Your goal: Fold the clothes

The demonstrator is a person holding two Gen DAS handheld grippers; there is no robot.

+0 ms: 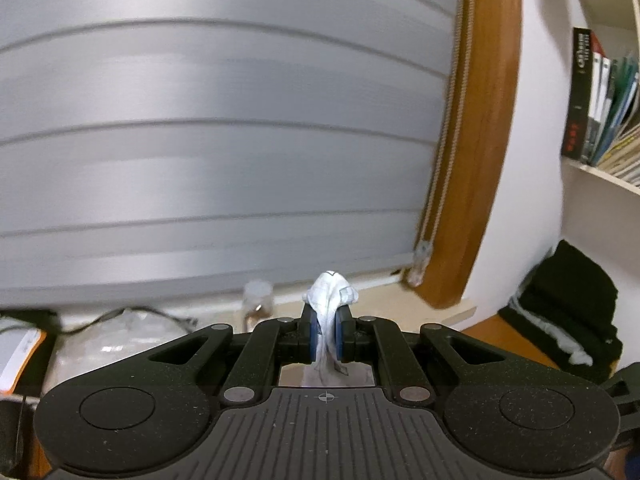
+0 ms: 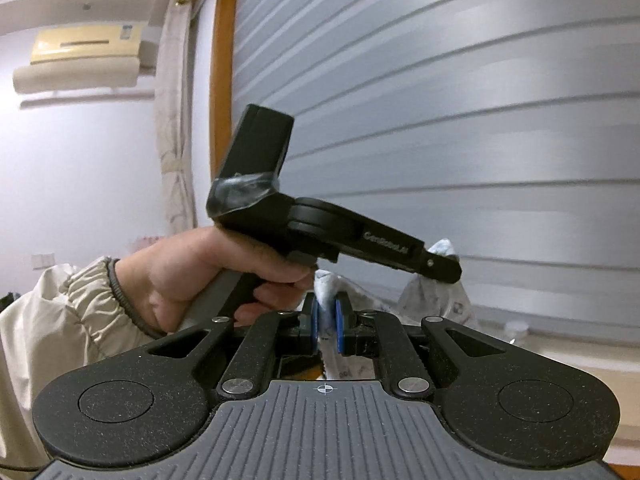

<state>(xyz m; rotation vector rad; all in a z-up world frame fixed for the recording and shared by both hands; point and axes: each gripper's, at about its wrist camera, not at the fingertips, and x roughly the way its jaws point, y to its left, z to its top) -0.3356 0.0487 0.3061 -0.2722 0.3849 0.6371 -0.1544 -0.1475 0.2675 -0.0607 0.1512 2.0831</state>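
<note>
Cloth (image 1: 329, 312) pinched between both grippers' fingers (image 2: 341, 322).

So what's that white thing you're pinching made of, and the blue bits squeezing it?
The white garment looks like thin, soft fabric: it bunches and wrinkles. The blue pads on the left hand-held gripper look like matte rubber or foam, hard to say which.

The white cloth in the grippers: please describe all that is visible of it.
The white cloth is thin, crumpled fabric with faint grey printed marks. In the left wrist view the left gripper pinches a bunched fold between its blue pads, and a tuft sticks up above them. In the right wrist view the right gripper clamps another fold, and more cloth hangs behind.
</note>
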